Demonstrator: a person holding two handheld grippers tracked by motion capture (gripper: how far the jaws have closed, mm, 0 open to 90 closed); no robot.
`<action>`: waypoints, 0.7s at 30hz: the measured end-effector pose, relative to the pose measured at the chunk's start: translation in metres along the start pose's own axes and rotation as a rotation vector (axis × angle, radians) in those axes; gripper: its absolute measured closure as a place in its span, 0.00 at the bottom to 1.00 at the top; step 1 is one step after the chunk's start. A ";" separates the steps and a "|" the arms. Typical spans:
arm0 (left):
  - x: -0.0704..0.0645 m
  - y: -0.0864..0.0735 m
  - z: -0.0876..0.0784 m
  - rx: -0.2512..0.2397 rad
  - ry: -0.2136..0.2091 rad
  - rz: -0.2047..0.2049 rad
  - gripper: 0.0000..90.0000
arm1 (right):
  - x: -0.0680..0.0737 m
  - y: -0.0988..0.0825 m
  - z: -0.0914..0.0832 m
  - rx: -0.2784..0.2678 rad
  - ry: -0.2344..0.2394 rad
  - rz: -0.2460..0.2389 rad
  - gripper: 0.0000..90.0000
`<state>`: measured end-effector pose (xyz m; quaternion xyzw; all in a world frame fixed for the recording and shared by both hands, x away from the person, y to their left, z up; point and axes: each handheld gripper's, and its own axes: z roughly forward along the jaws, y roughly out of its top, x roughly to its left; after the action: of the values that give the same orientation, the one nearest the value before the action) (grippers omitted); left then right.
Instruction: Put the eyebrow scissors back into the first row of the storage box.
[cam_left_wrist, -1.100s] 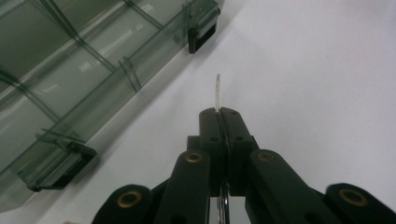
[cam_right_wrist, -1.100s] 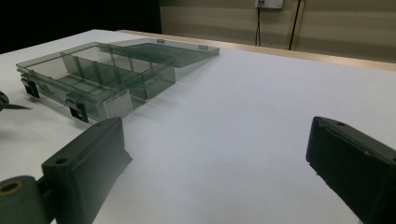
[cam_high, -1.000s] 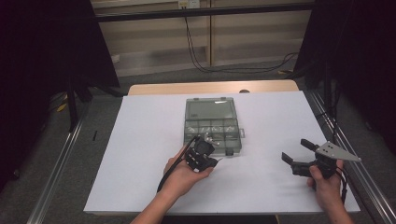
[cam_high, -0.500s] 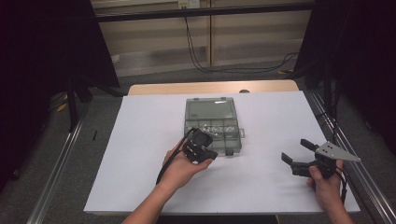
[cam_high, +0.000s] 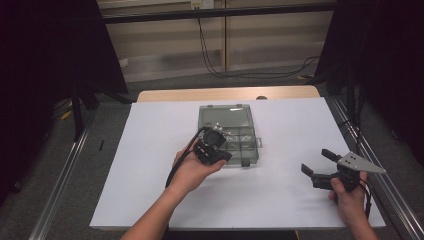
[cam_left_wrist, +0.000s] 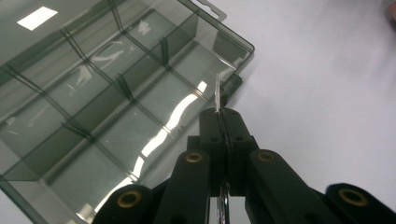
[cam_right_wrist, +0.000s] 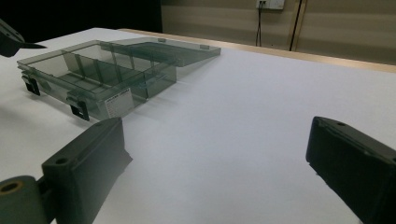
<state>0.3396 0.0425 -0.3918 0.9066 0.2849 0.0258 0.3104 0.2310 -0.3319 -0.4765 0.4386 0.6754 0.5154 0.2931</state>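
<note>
Two tongs in my hands. My left gripper (cam_left_wrist: 223, 116) is clenched on a thin clear sliver I can't identify, just above the near corner of the smoky compartment box (cam_high: 227, 132) mid-table; its tips are hidden in the high view. My right gripper (cam_high: 320, 162) rests released, well apart, its jaw tips cut off in its own view.

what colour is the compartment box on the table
Smoky grey, see-through plastic; the compartment box shows best in the left gripper view.
</note>
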 end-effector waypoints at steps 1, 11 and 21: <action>0.001 0.001 0.000 -0.010 0.007 0.004 0.99 | 0.000 0.000 0.000 0.001 -0.001 -0.001 0.04; 0.014 0.010 0.002 -0.023 0.011 -0.007 0.99 | 0.000 0.000 0.000 0.001 -0.001 0.002 0.04; 0.025 0.017 0.003 -0.048 0.042 -0.016 0.99 | 0.000 0.000 0.000 -0.001 0.000 0.002 0.04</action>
<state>0.3699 0.0435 -0.3873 0.8958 0.2977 0.0492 0.3263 0.2307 -0.3322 -0.4764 0.4391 0.6745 0.5162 0.2927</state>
